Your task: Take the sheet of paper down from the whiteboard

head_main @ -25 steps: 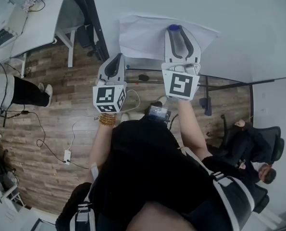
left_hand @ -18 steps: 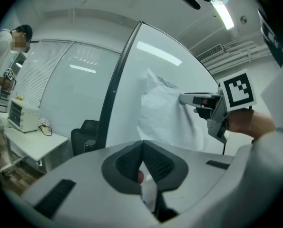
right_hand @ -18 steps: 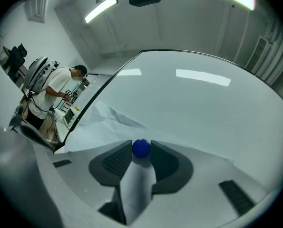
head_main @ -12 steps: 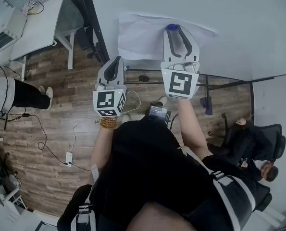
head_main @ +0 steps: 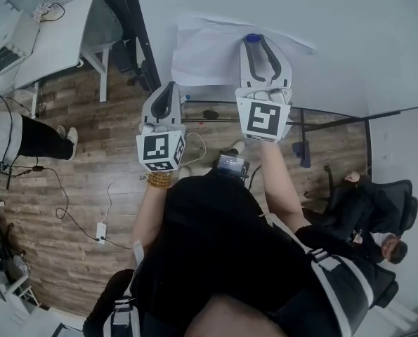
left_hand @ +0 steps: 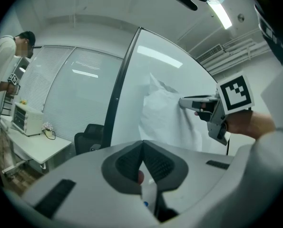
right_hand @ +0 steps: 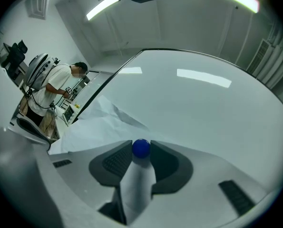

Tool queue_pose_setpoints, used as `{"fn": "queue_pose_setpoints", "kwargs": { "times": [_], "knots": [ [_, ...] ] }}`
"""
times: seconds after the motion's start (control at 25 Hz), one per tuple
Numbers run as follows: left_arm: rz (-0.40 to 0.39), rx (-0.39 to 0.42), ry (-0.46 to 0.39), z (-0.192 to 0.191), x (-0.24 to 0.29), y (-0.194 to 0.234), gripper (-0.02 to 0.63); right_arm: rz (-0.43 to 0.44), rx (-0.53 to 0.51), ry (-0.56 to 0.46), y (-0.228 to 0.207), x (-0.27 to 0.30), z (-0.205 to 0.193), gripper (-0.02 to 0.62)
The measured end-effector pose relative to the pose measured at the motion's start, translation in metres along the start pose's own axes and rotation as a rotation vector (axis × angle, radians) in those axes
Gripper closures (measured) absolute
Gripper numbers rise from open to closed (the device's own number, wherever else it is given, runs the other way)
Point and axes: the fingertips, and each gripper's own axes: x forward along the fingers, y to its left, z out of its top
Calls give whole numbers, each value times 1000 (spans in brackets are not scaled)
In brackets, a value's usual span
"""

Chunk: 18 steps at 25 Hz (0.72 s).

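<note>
At upper centre, the right gripper (head_main: 255, 43) is clamping the blue magnet (right_hand: 141, 147) pinning the sheet of paper (head_main: 205, 55) to the whiteboard (head_main: 349, 34), probably to release it, while the left gripper (head_main: 171, 88) is hanging lower-left, jaws together and empty.

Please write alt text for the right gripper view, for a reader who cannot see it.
The right hand-held gripper is shut on a round blue magnet at the whiteboard. A creased sheet of paper lies on the board at left; a person in a white shirt stands beyond.
</note>
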Motion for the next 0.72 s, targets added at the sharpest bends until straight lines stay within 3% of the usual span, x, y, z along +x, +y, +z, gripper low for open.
{"fn": "queue_pose_setpoints", "kwargs": {
  "times": [0.72],
  "knots": [
    [6,-4,0,-1,-4,-2,595,-14,-45,17,-1,2,-5,479]
  ]
}}
